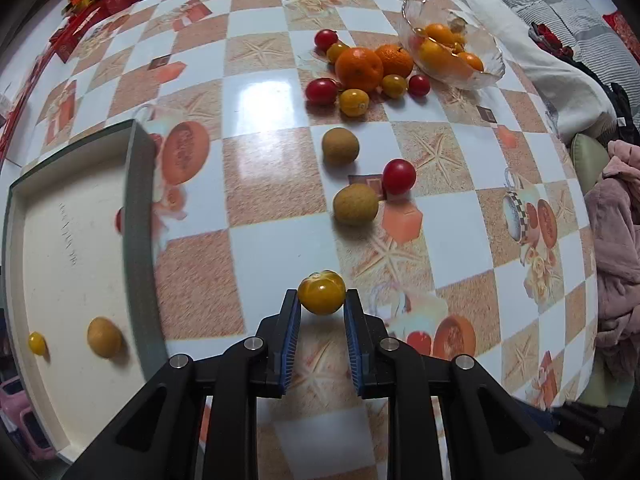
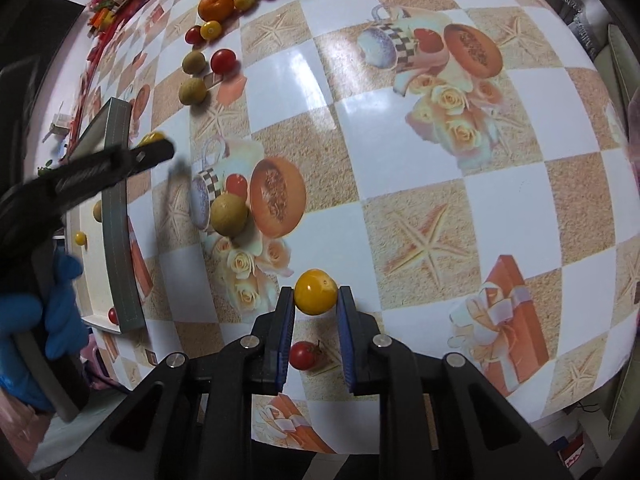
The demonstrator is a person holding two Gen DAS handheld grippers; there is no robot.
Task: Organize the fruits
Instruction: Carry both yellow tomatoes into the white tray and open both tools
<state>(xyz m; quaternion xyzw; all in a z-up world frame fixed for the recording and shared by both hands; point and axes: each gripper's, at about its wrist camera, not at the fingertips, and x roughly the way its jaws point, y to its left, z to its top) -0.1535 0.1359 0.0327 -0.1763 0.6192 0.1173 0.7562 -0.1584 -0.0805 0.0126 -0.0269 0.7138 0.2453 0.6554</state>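
Observation:
My left gripper (image 1: pixel 321 298) is shut on a yellow cherry tomato (image 1: pixel 322 293), held above the table to the right of the shallow box (image 1: pixel 138 208). The box holds a small yellow tomato (image 1: pixel 37 343), a brownish longan (image 1: pixel 104 337) and a partly hidden red tomato (image 1: pixel 119 220). My right gripper (image 2: pixel 316 294) is shut on another yellow tomato (image 2: pixel 315 291) above the table. The left gripper also shows in the right wrist view (image 2: pixel 154 148), blurred, over the box (image 2: pixel 116 216).
Loose fruit lies on the checkered tablecloth: two oranges (image 1: pixel 359 69), red and yellow tomatoes, two longans (image 1: pixel 355 204). A glass bowl (image 1: pixel 486 76) with orange fruit stands at the far right. A longan (image 2: pixel 229 216) and a red tomato (image 2: pixel 303 355) lie near my right gripper.

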